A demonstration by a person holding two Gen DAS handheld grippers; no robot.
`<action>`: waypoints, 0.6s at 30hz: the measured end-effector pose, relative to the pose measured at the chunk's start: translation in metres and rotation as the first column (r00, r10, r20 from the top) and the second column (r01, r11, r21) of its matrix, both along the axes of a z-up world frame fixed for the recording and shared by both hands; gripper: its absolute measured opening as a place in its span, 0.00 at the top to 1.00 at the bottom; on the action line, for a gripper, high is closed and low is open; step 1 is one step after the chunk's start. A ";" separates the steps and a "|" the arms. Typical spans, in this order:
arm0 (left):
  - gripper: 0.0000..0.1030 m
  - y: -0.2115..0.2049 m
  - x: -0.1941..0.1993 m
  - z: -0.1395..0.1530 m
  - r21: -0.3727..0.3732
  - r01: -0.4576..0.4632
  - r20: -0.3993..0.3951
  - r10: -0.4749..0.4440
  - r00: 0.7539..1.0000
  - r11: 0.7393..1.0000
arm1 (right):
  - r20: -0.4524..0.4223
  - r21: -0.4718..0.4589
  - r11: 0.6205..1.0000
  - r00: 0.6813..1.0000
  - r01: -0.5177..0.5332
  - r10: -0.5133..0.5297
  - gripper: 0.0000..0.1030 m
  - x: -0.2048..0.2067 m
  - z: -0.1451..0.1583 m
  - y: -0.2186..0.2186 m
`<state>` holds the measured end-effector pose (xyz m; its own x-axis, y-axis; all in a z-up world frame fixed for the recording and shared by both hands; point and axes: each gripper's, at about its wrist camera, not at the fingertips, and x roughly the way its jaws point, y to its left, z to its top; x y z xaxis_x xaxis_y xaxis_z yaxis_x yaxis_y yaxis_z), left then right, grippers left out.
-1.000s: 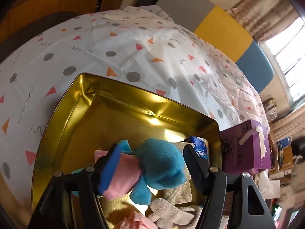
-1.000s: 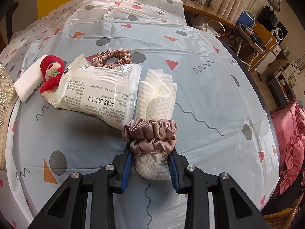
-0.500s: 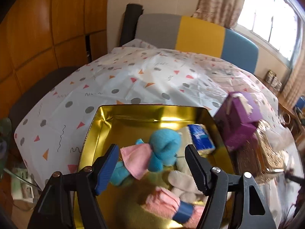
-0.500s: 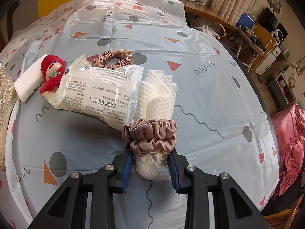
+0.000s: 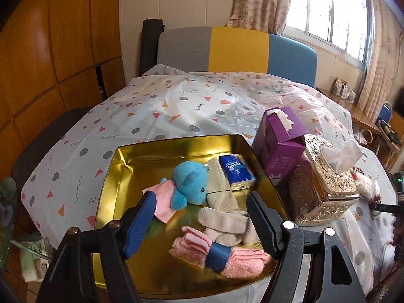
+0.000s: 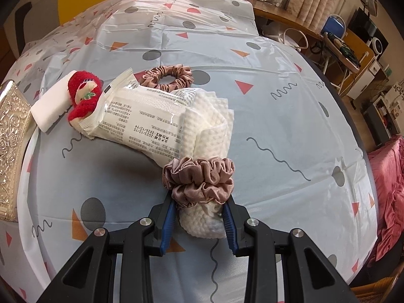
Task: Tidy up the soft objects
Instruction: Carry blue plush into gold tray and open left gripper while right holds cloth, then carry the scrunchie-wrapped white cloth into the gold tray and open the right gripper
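Note:
In the left wrist view a gold tray (image 5: 131, 156) holds a blue plush toy (image 5: 189, 184) with a pink cloth (image 5: 164, 202), a blue tissue pack (image 5: 236, 171), beige socks (image 5: 224, 219) and a pink towel roll with a blue band (image 5: 219, 255). My left gripper (image 5: 202, 214) is open and empty above the tray's near side. In the right wrist view my right gripper (image 6: 199, 212) is shut on a rolled white waffle cloth (image 6: 207, 131) bound by a mauve scrunchie (image 6: 199, 179), low over the table.
A purple tissue box (image 5: 277, 141) and an ornate gold tissue box (image 5: 323, 184) stand right of the tray. On the table in the right wrist view lie a white wipes pack (image 6: 141, 116), a second scrunchie (image 6: 166, 75), a red plush (image 6: 83, 96) and a white block (image 6: 50, 106).
My left gripper has let go of the blue plush and drawn up and back from the tray; the plush now lies in the tray. The right gripper has held still with the cloth roll.

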<state>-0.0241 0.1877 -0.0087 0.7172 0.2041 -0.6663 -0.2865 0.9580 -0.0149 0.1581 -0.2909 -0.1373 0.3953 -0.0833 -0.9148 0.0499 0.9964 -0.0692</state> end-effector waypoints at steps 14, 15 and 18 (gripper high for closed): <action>0.27 0.008 -0.005 -0.010 -0.036 -0.002 -0.016 0.001 1.000 0.999 | 0.131 0.281 0.959 0.989 0.037 -0.076 0.70 -0.026 0.055 0.007; 0.27 0.009 -0.006 -0.010 -0.038 -0.004 -0.017 0.004 1.000 0.999 | 0.154 0.280 0.960 0.986 0.011 -0.056 0.70 -0.028 0.064 0.017; 0.27 0.015 -0.008 -0.010 -0.047 -0.022 -0.010 0.021 1.000 0.999 | 0.240 0.271 0.958 0.970 -0.097 0.030 0.70 -0.035 0.097 0.049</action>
